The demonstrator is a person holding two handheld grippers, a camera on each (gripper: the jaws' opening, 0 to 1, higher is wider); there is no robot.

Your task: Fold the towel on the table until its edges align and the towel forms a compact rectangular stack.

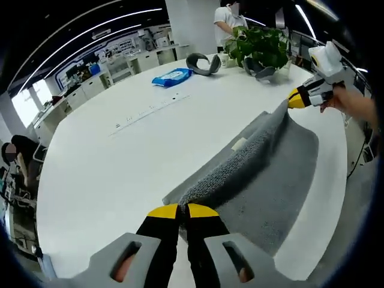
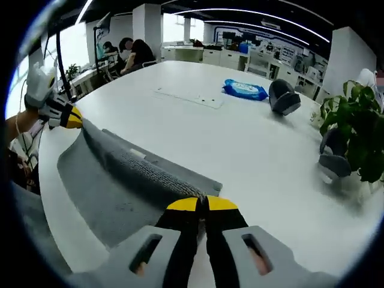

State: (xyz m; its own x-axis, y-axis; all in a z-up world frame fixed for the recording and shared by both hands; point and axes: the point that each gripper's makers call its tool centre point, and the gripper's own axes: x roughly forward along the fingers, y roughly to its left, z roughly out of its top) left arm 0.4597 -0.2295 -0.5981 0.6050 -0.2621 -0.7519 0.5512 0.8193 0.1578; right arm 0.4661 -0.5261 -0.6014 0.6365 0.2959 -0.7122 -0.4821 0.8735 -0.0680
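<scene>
A grey towel [image 1: 264,174] lies on the white table [image 1: 120,162], its near edge lifted and stretched taut between both grippers. My left gripper [image 1: 182,211] is shut on one corner of the towel. Across the towel, the right gripper [image 1: 295,99] pinches the other corner, held by a person's hand. In the right gripper view the towel [image 2: 114,180] runs from my right gripper [image 2: 201,204], shut on its corner, to the left gripper [image 2: 73,119] at the far end. A white label [image 2: 138,154] shows on the folded part.
A blue wipes pack [image 1: 171,77], grey headsets [image 1: 203,62] and a potted plant [image 1: 259,47] stand at the table's far side. A flat white strip [image 1: 150,111] lies mid-table. A person [image 1: 229,21] stands beyond the plant. The table edge [image 2: 51,204] runs close to the towel.
</scene>
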